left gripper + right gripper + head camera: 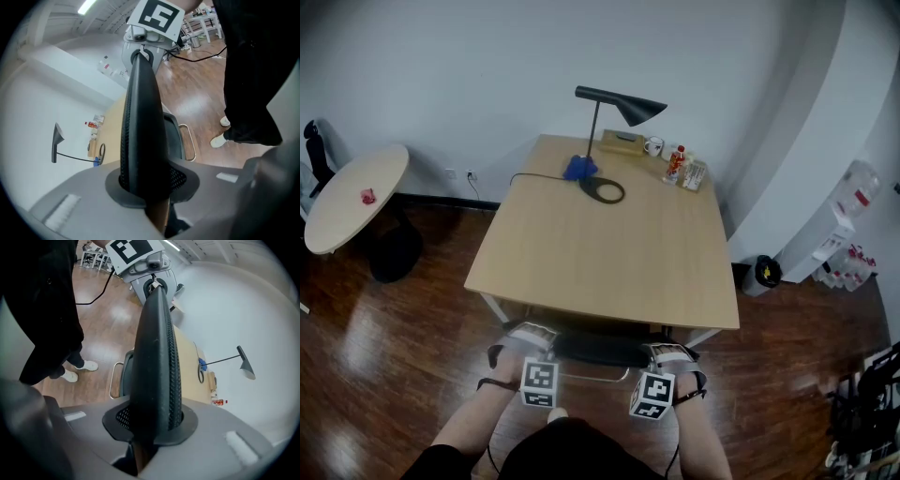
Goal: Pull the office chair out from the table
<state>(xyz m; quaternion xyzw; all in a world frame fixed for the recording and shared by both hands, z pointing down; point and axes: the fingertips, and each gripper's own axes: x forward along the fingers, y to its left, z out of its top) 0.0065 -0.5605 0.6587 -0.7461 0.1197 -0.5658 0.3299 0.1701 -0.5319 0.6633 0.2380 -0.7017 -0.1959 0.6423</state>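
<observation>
The black mesh office chair (600, 350) is tucked under the near edge of the wooden table (609, 253), with only the top of its backrest showing in the head view. My left gripper (532, 336) is shut on the left end of that top edge, and my right gripper (667, 352) is shut on the right end. In the left gripper view the backrest (140, 122) runs away edge-on from between the jaws of the left gripper (143, 187). The right gripper view shows the same backrest (157, 357) clamped in the right gripper (150, 427).
A black desk lamp (614, 108), a blue object, a mug and bottles stand at the table's far end. A round white table (356, 197) is at the left, a bin (766, 272) and a water dispenser (848, 216) at the right. The person's feet (220, 138) stand on wood floor behind the chair.
</observation>
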